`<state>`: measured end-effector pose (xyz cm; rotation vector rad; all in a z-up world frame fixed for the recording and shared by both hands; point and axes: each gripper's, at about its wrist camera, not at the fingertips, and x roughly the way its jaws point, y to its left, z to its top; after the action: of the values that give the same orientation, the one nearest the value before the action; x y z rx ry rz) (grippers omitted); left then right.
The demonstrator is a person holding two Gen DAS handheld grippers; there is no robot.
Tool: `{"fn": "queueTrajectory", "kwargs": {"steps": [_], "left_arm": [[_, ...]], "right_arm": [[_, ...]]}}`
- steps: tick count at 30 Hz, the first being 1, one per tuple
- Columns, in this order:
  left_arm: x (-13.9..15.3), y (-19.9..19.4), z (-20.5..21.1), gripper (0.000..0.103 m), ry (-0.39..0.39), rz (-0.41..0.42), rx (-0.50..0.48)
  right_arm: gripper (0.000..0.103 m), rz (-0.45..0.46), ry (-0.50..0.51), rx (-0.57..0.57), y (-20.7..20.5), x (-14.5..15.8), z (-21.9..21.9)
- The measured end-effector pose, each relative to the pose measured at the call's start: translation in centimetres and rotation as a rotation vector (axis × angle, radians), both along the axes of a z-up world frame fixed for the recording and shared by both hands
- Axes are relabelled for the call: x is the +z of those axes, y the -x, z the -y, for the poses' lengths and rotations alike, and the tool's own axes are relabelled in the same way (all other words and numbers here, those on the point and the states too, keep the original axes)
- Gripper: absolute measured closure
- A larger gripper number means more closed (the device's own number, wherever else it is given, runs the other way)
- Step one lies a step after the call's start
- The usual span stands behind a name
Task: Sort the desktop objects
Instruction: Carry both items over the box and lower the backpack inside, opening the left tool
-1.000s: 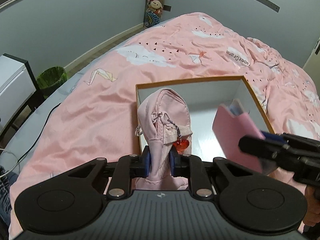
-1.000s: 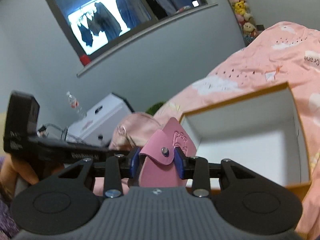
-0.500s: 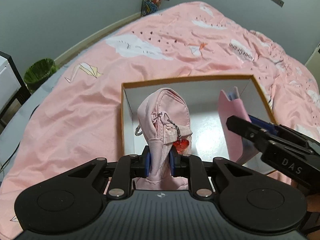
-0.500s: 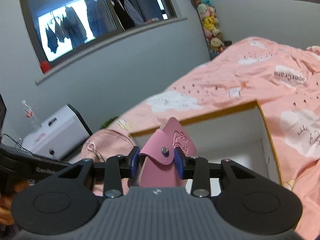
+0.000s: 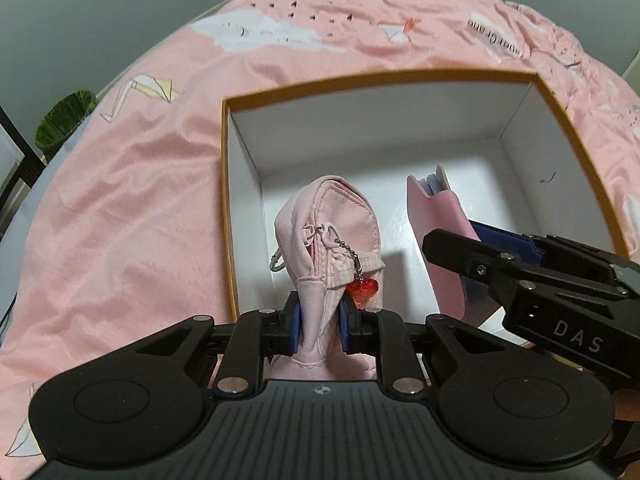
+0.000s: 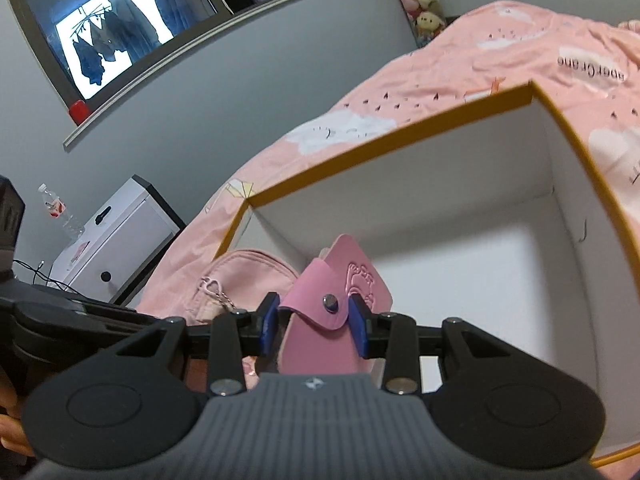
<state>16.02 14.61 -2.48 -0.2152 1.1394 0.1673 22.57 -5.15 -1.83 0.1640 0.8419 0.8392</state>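
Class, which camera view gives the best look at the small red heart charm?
The left wrist view: the small red heart charm hangs clearly on a bead chain from the pale pink fabric pouch. The right wrist view shows only the pouch's top and zip ring; the charm is hidden.

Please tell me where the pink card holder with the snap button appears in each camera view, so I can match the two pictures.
Left wrist: pink card holder, right of centre, inside the box.
Right wrist: card holder, bottom centre, held in the right tool.
Shared landmark: the box's orange rim.

One box [image 5: 576, 136], one pouch [image 5: 336, 232], one case [image 5: 440, 216], perhaps two tools [image 5: 319, 322]
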Motion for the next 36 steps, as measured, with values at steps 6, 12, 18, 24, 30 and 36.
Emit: {"fn": "queueTrajectory", "kwargs": {"steps": [6, 12, 18, 24, 30, 36], "left_arm": [[-1.4, 0.1, -0.3, 0.082, -0.006, -0.038, -0.002], [-1.9, 0.0, -0.5, 0.082, -0.014, -0.063, -0.021], [-2.4, -0.4, -0.5, 0.082, -0.012, -0.077, -0.031], [-2.1, -0.3, -0.6, 0.079, -0.016, -0.084, -0.036], [-1.3, 0.2, -1.0, 0.072, 0.009, -0.081, -0.066], [0.3, 1.4, -1.3, 0.069, 0.016, -0.036, -0.093]], "right_arm": [[0.064, -0.041, 0.000, 0.009, 0.1, -1.2, -0.5], [0.064, -0.097, -0.018, 0.010, -0.3, -2.2, -0.5], [0.064, -0.163, -0.059, 0.017, -0.6, -2.8, -0.8], [0.064, -0.203, -0.099, 0.038, -0.5, -3.1, -1.5], [0.064, -0.223, -0.120, 0.063, -0.8, -3.6, -1.7], [0.064, -0.211, -0.121, 0.076, -0.5, -3.6, -2.4]]}}
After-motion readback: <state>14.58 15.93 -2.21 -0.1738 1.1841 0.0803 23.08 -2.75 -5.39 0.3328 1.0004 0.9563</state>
